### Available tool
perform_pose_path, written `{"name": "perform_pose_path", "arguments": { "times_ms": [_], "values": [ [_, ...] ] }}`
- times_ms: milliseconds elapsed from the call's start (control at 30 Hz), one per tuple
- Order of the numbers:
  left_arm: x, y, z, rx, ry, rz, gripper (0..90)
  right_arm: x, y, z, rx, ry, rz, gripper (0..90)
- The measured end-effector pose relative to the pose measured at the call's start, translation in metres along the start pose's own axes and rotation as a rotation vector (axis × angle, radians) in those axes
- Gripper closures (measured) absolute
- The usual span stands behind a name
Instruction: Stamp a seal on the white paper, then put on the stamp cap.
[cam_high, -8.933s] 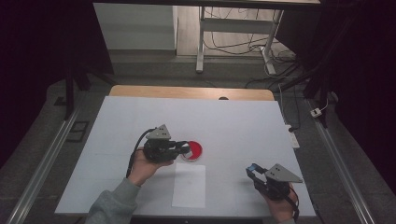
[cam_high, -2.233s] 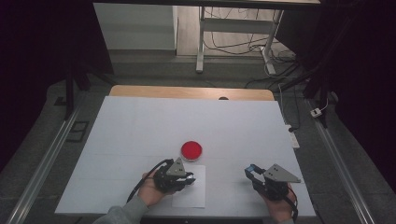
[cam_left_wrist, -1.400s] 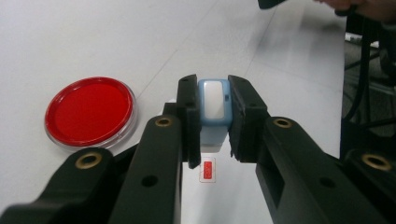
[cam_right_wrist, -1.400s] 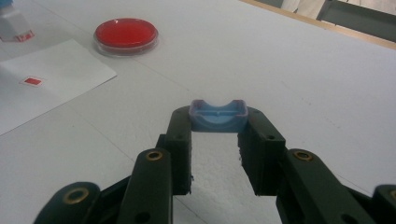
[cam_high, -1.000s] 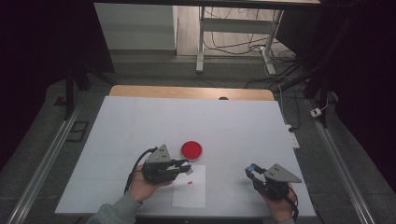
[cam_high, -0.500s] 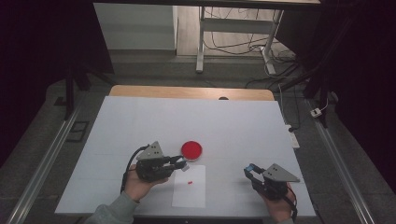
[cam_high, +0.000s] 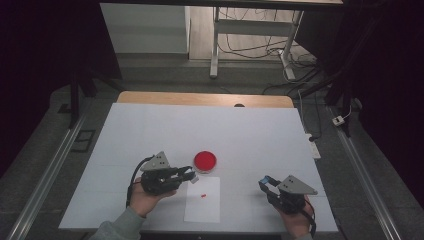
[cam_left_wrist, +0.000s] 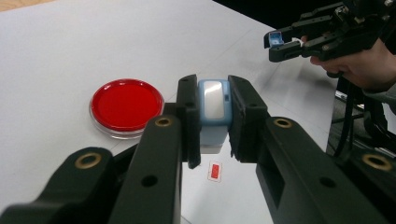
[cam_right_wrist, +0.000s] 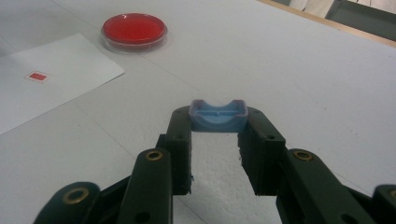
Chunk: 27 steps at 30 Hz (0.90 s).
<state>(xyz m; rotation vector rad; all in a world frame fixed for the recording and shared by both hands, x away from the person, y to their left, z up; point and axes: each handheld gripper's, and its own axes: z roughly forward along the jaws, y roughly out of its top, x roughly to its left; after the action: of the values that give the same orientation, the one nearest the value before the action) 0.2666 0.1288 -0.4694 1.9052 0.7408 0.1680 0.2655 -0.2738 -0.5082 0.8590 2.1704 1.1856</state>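
White table (cam_high: 150, 125): left tool (cam_high: 189, 173) grips stamp (cam_left_wrist: 213, 112)

white table (cam_high: 150, 130) | cables on floor (cam_high: 255, 47) | metal stand legs (cam_high: 216, 45)

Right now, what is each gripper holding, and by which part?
Left gripper clamps a light-blue plastic stamp by its two sides. Right gripper pinches a small light-blue plastic cap by its ends.
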Motion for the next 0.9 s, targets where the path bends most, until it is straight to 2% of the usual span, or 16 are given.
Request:
{"name": "perform_pose_path", "arguments": {
  "times_ms": [433, 900],
  "values": [
    [-0.001, 0.001, 0.003, 0.003, -0.006, 0.002, 75.7, 0.001, 0.0, 0.0, -0.005, 0.004, -0.001, 65.1],
    [-0.003, 0.001, 0.006, -0.002, -0.016, 0.002, 75.7, 0.011, 0.007, 0.01, -0.024, 0.021, -0.024, 65.2]
  ]
}}
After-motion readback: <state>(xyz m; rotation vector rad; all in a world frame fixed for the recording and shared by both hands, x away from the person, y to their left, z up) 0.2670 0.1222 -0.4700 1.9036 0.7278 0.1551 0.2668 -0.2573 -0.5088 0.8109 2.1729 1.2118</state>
